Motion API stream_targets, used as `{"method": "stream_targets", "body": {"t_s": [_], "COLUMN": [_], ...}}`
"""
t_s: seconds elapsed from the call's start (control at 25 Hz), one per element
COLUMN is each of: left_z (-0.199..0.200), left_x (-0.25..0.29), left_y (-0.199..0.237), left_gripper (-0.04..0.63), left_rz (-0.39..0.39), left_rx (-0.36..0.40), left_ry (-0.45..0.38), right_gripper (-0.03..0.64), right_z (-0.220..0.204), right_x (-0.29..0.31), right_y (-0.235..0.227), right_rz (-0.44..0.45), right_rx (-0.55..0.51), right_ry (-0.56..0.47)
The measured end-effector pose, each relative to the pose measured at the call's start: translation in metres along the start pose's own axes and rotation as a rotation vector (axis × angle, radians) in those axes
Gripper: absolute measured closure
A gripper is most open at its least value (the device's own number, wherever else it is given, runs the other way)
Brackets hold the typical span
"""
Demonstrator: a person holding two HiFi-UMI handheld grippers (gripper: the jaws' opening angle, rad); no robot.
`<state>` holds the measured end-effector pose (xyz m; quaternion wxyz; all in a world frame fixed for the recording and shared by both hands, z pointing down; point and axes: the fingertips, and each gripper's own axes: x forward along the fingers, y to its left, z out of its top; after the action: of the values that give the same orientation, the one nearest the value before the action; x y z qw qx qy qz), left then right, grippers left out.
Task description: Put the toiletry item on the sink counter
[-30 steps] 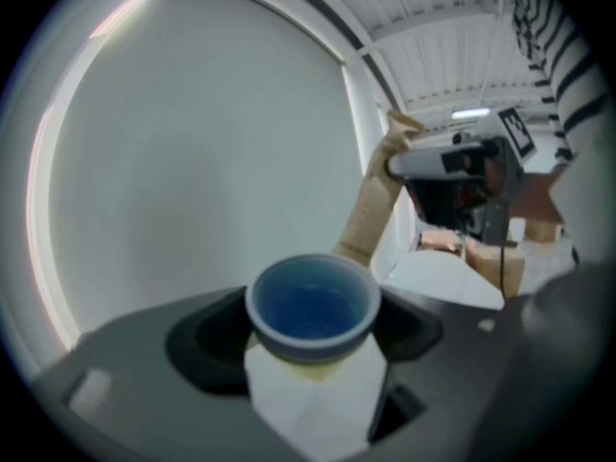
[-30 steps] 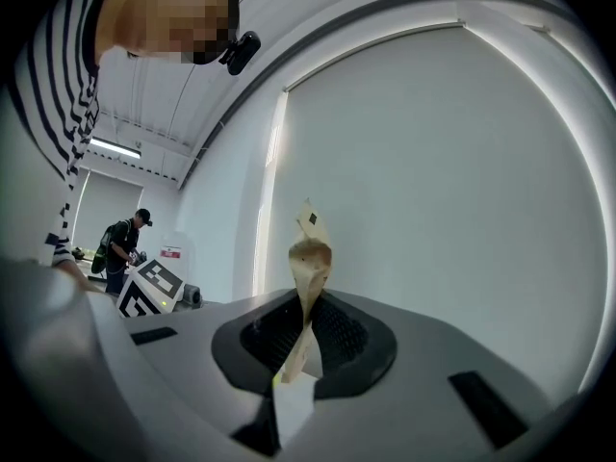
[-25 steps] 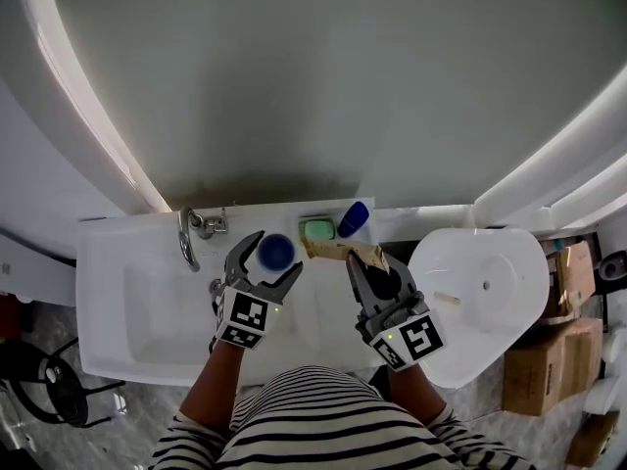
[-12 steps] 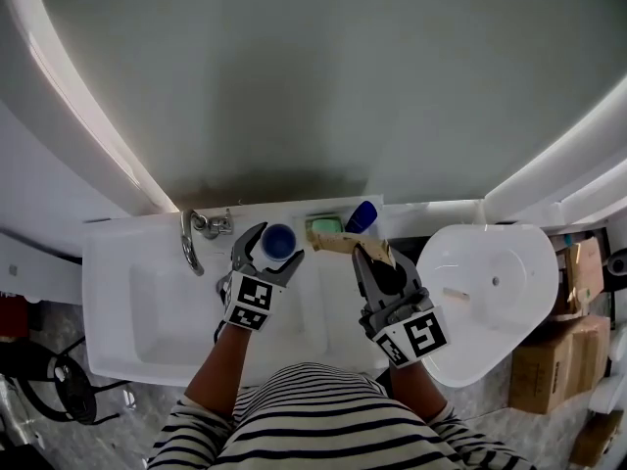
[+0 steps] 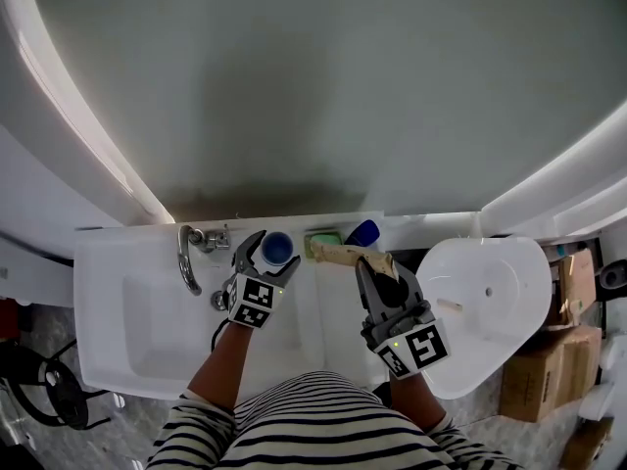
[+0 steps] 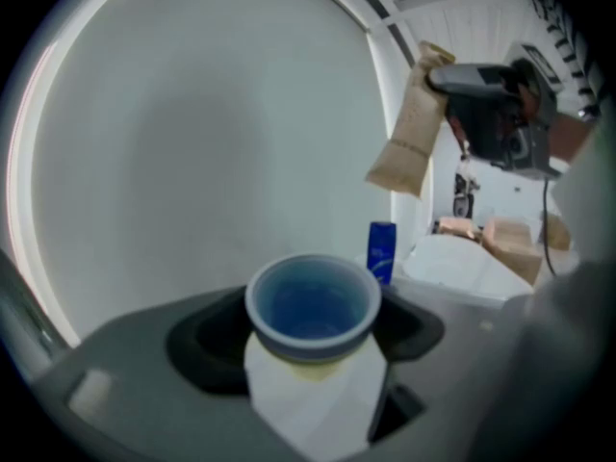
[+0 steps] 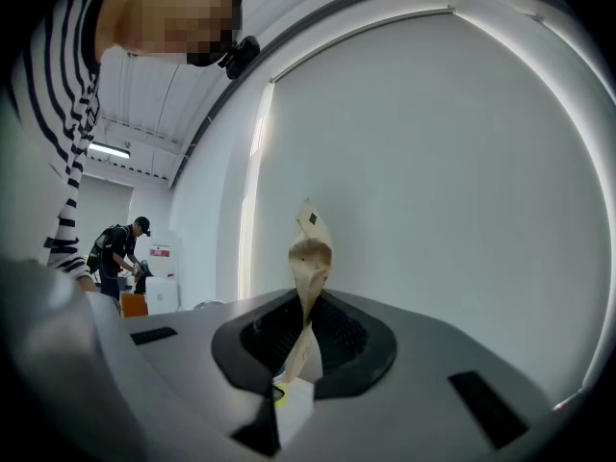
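Observation:
My left gripper [image 5: 276,256] is shut on a blue cup [image 5: 277,247], mouth up, just right of the faucet over the back of the white sink counter [image 5: 323,306]. The left gripper view shows the cup [image 6: 313,306] filling the space between the jaws. Whether the cup rests on the counter I cannot tell. My right gripper [image 5: 379,266] is shut on one end of a crumpled tan paper packet [image 5: 338,254], which sticks out to the left over the counter. In the right gripper view the packet [image 7: 310,258] rises from between the jaws.
A chrome faucet [image 5: 186,258] stands over the basin [image 5: 147,311] at left. A green soap dish [image 5: 323,238] and a blue bottle [image 5: 362,233] sit at the counter's back edge. A white round lid [image 5: 490,302] lies to the right, cardboard boxes [image 5: 549,380] beyond. A wall rises behind.
My left gripper has come down toward the counter with the blue cup still in it. The right gripper has shifted slightly, still holding the packet.

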<state>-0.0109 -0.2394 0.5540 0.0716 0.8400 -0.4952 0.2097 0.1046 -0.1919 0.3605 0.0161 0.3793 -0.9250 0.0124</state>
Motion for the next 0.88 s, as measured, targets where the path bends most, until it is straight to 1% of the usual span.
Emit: {"method": "stream_targets", "body": {"t_s": [0.4,0.52,0.72,0.88], "left_z": [-0.037,-0.042,-0.051,-0.058], "left_x": [0.031,0.037,0.046,0.053], "left_y": [0.013,0.017,0.017,0.020], "left_gripper": [0.221,0.221,0.221,0.221], "left_rz": [-0.008,-0.008,-0.030,-0.034], "left_rx": [-0.024,-0.029,-0.021,-0.033], "left_ry": [0.018,0.015,0.023,0.025], "right_gripper": [0.586,0.586,0.586,0.586], "right_z": [-0.014,-0.018,-0.023,-0.025], "right_x": [0.024,0.032,0.043,0.049], "right_y": [-0.003,-0.003,-0.004,-0.006], "right_rz": [0.014,0.024,0.034,0.036], "right_rx": [-0.001,0.006,0.024,0.029], "right_ry": [0.053,0.065,0.074,0.080]}}
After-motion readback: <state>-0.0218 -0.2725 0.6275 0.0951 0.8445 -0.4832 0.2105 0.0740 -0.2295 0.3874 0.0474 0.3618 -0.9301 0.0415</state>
